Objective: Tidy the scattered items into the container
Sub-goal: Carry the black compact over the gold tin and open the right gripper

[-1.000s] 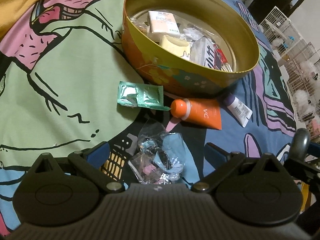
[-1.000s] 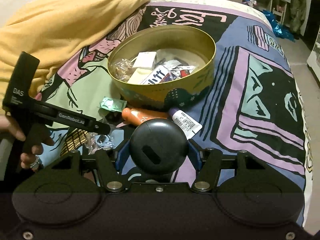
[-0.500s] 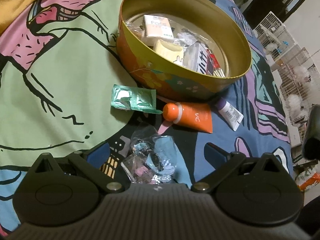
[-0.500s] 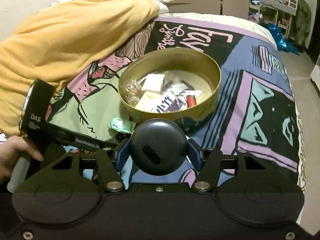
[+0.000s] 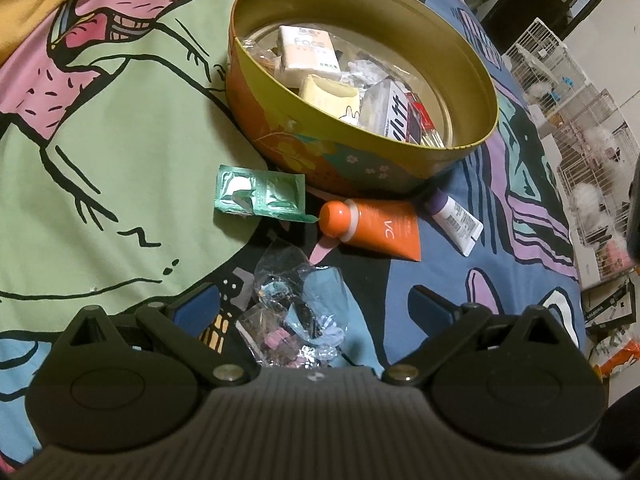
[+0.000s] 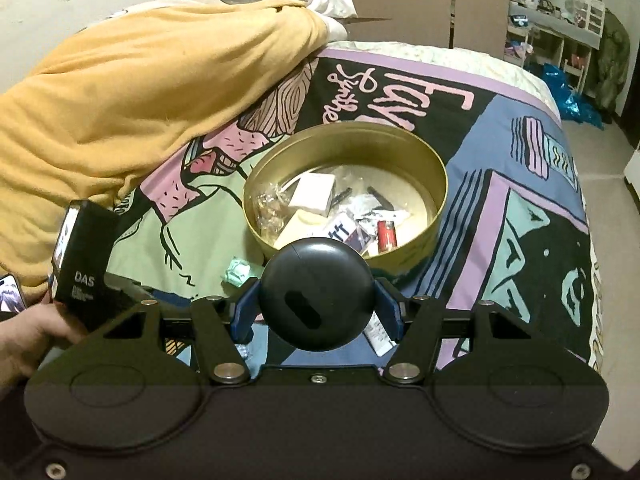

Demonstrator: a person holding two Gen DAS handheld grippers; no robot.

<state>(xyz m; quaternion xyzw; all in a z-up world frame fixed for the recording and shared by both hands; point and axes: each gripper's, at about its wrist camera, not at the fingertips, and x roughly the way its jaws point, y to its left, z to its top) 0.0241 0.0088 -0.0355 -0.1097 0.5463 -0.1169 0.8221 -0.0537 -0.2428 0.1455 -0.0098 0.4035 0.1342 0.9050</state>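
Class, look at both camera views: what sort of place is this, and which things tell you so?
Most likely a bedroom: the tin sits on a bed's printed cover, a yellow blanket is heaped beside it, and shelves line the far wall.

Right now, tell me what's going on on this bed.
A person is tidying small items into a round tin. The right gripper is shut on a black round case, held in front of the tin. The left gripper is open over a crumpled clear wrapper. A green sachet, orange tube and small white tube lie outside.
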